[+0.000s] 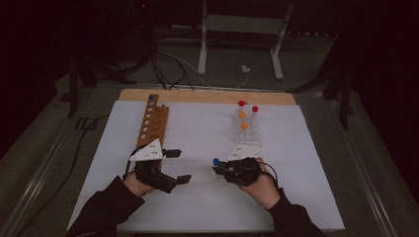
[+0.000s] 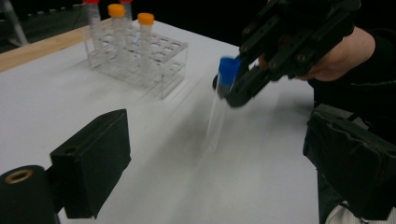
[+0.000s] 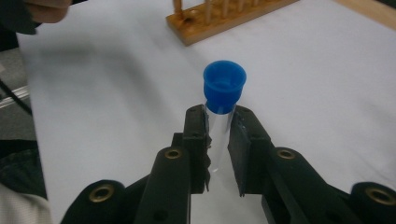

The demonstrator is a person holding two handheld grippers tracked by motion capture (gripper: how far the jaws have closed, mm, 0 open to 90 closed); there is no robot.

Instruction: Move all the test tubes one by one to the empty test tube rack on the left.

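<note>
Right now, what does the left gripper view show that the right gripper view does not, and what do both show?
Left gripper view: the clear plastic rack with orange-capped tubes, and the right gripper from outside, with the tube's clear body hanging below it. Right gripper view: the wooden rack at the far edge, and the gripper's two jaws closed on the tube just below its cap. Both show the blue-capped tube and the white table cover.

- No legible text, label, brand, number or sign appears in any view.
- Blue-capped test tube (image 3: pixel 223 100): cap and glass unmarked.
- Clear tube rack (image 2: pixel 140 58) and wooden tube rack (image 1: pixel 153 126): no readable markings.
- White counter (image 1: pixel 207 143): surface unmarked.
</note>
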